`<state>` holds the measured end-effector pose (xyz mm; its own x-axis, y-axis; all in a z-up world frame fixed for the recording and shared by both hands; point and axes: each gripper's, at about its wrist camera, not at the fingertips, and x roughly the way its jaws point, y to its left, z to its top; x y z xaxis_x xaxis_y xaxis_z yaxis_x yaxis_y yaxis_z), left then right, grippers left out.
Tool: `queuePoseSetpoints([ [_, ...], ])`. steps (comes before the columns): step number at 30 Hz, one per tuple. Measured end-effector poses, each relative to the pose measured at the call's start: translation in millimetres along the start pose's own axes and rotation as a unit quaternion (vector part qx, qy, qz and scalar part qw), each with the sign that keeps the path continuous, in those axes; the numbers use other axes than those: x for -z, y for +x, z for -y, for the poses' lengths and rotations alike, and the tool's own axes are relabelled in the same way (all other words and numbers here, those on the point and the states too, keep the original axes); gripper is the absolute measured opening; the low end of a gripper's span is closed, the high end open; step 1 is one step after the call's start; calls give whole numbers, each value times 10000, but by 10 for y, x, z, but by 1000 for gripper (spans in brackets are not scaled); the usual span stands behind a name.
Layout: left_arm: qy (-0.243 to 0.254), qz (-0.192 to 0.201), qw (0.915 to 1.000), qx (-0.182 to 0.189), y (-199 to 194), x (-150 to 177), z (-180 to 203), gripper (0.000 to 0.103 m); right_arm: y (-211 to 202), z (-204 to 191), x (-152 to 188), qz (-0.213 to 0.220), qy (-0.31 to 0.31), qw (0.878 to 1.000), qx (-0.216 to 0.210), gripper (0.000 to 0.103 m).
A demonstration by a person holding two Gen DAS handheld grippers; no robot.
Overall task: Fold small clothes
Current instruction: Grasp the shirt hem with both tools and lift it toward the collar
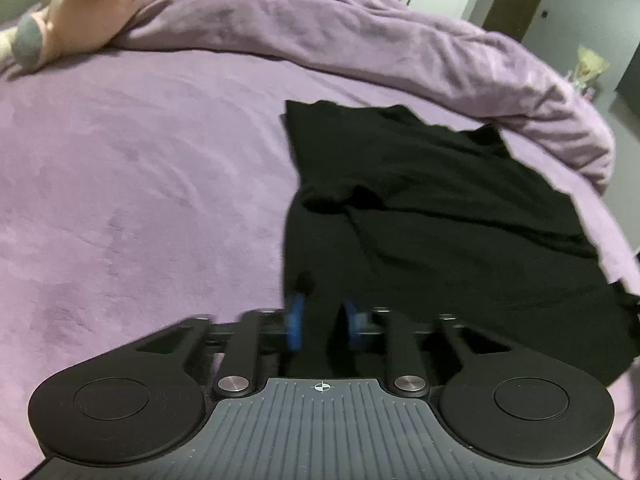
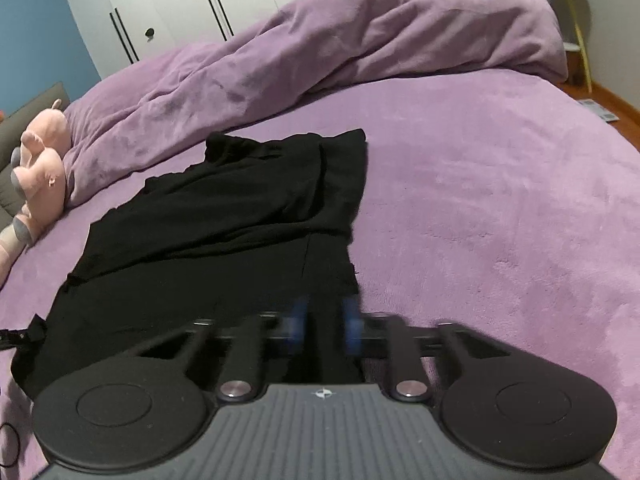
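Note:
A black garment (image 1: 420, 208) lies spread flat on the purple bed (image 1: 140, 180), partly folded, with a doubled layer along one side. In the left wrist view my left gripper (image 1: 324, 320) sits at the garment's near left corner. Its blue pads (image 1: 295, 322) are close together with black cloth pinched between them. In the right wrist view the same garment (image 2: 240, 208) stretches away to the left. My right gripper (image 2: 325, 320) is at its near right corner, its blue fingers (image 2: 352, 326) closed on the hem. Both near corners are hidden under the fingers.
A bunched purple duvet (image 2: 360, 32) runs along the far side of the bed, just beyond the garment. A pink plush toy (image 2: 40, 168) lies at the far left by the duvet. White wardrobe doors (image 2: 180, 0) stand behind. The bed's edge and floor (image 2: 600, 104) lie to the right.

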<state>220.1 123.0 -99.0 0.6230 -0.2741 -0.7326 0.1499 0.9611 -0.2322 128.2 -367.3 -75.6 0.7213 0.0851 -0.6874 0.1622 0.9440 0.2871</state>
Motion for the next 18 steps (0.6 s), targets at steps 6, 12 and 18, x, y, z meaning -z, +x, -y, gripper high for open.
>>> queuePoseSetpoints([
  [6,42,342,9992,183,-244,-57,22,8,-152,-98,-30,270,-40,9995,-131,3],
  [12,295,1081,9932,311,-599,-445,175,7,-401,-162,-396,903,147,9944,-532,3],
  [18,46,1345,9909,31,-258,-1006,209,7,42,-113,-940,1200,450,9911,-349,3],
])
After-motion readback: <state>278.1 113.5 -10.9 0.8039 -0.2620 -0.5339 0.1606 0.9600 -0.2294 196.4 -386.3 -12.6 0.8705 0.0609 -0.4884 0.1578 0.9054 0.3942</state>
